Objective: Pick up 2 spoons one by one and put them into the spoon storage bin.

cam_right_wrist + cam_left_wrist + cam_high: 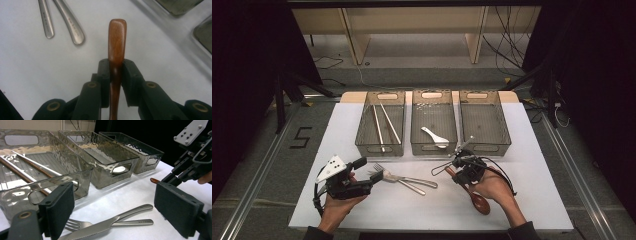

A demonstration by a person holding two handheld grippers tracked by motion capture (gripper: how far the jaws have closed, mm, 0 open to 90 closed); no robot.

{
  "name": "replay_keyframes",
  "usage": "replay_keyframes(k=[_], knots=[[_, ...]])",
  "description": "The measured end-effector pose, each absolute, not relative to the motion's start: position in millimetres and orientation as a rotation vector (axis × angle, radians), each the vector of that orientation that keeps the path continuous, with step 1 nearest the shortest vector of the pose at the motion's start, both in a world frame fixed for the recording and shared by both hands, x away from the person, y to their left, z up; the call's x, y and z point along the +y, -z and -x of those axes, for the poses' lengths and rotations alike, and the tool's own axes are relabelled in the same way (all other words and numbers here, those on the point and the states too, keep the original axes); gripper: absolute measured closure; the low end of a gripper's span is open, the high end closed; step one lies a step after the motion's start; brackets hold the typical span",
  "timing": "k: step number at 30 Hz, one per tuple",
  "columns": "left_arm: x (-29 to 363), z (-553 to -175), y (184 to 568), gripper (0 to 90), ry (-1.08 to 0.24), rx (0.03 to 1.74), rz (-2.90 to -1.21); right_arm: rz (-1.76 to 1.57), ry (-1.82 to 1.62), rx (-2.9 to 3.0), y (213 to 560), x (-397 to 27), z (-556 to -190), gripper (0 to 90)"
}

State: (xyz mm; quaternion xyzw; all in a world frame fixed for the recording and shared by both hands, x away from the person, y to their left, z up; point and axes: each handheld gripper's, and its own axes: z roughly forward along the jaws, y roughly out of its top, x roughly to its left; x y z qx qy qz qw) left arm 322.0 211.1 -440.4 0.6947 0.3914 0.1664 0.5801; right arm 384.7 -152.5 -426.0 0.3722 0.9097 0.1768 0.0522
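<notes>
A brown wooden spoon (481, 204) lies at the table's front right, and my right gripper (458, 175) is shut on its handle. In the right gripper view both pads press the handle (117, 42) just below its rounded end, with the right gripper (115, 72) close over the white tabletop. A steel fork (378, 168) and a steel knife (417, 182) lie crossed at the front centre. My left gripper (364, 175) stands open beside the fork's tines. In the left gripper view the open left gripper (117, 212) has the fork (80, 225) and knife (112, 221) on the table beneath its jaws.
Three smoky clear bins stand in a row at the back: the left bin (380, 145) holds two chopsticks (384, 125), the middle bin (433, 146) a white spoon (435, 136), the right bin (485, 145) nothing. The white tabletop (532, 165) ends near the bins' sides.
</notes>
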Motion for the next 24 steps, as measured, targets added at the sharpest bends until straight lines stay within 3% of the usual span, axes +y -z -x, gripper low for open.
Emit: replay_keyframes(k=[24], knots=[[211.3, -322.0, 440.5, 16.2, -0.39, 0.916, -1.622, -1.127, -0.686, 2.678, 395.7, -159.3, -390.8, 78.1]])
